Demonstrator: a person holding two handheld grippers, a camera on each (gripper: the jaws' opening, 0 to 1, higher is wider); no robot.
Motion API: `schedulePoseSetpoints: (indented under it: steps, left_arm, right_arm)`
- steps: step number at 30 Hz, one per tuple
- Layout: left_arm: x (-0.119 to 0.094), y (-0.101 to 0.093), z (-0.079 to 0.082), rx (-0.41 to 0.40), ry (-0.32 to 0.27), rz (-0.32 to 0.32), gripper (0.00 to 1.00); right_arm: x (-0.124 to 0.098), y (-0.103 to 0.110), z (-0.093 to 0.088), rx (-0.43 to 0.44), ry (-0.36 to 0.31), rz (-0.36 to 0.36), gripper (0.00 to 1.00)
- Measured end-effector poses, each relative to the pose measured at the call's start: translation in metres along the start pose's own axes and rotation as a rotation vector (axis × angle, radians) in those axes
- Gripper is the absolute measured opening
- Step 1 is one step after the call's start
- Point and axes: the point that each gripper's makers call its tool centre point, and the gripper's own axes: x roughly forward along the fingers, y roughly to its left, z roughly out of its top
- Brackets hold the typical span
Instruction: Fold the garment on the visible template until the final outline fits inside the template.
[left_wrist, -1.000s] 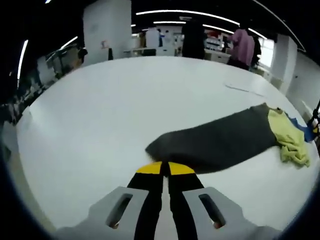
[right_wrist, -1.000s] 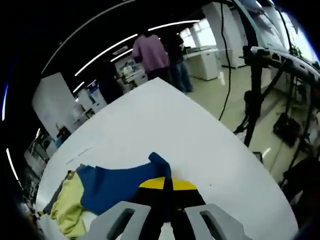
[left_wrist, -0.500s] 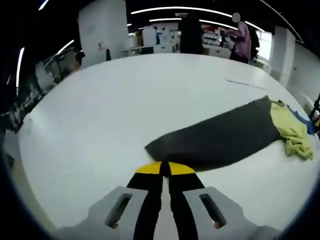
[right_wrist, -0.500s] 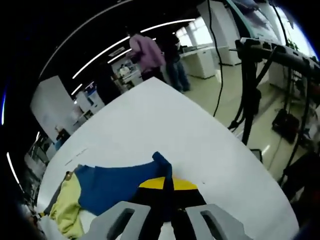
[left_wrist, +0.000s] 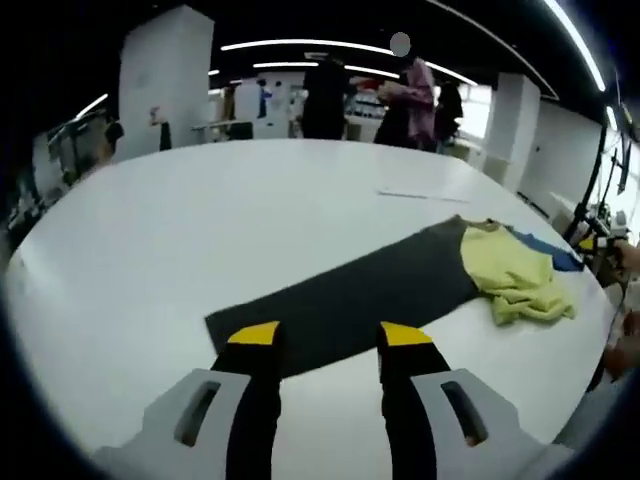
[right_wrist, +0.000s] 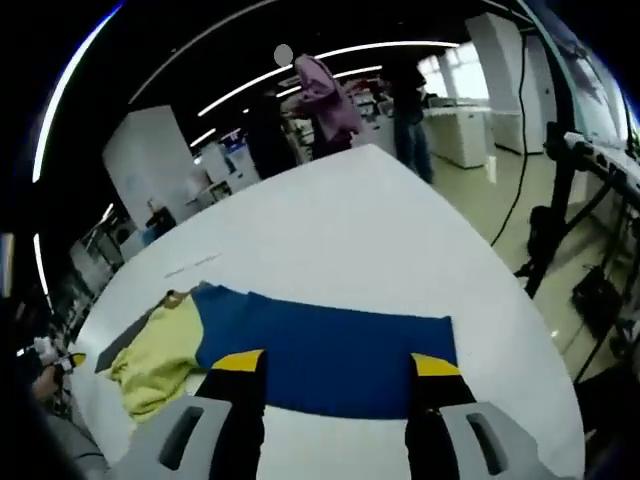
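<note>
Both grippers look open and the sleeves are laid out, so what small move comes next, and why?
Probably close the left gripper on the end of the flat dark grey sleeve to fold it toward the bunched yellow body. The right gripper is open over the flat blue sleeve. Both sleeves lie spread wide on the white table, and I cannot make out a template outline.
</note>
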Motion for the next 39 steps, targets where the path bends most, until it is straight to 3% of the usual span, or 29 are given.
schedulePoseSetpoints:
  steps: [5, 10, 11, 18, 24, 29, 39]
  left_arm:
    - [-0.003, -0.025, 0.003, 0.001, -0.035, -0.076, 0.39]
    - [-0.004, -0.049, -0.001, -0.001, -0.042, -0.135, 0.40]
    - [-0.004, -0.053, -0.002, 0.002, -0.043, -0.144, 0.41]
    - [-0.003, -0.096, -0.009, 0.010, -0.039, -0.217, 0.40]
    - [0.002, -0.132, -0.021, 0.012, -0.026, -0.271, 0.38]
    - [0.010, -0.149, -0.033, 0.009, -0.015, -0.274, 0.37]
    - [0.026, -0.182, -0.048, 0.046, 0.003, -0.293, 0.28]
  right_arm:
    - [-0.007, 0.042, -0.011, -0.070, 0.022, 0.085, 0.65]
    - [-0.014, 0.078, -0.030, -0.121, 0.062, 0.166, 0.67]
    - [-0.011, 0.074, -0.029, -0.125, 0.064, 0.177, 0.67]
    - [-0.017, 0.106, -0.046, -0.171, 0.075, 0.247, 0.67]
    - [-0.016, 0.124, -0.065, -0.223, 0.098, 0.288, 0.66]
    - [-0.012, 0.137, -0.080, -0.246, 0.104, 0.315, 0.63]
    - [-0.002, 0.138, -0.107, -0.339, 0.133, 0.271, 0.48]
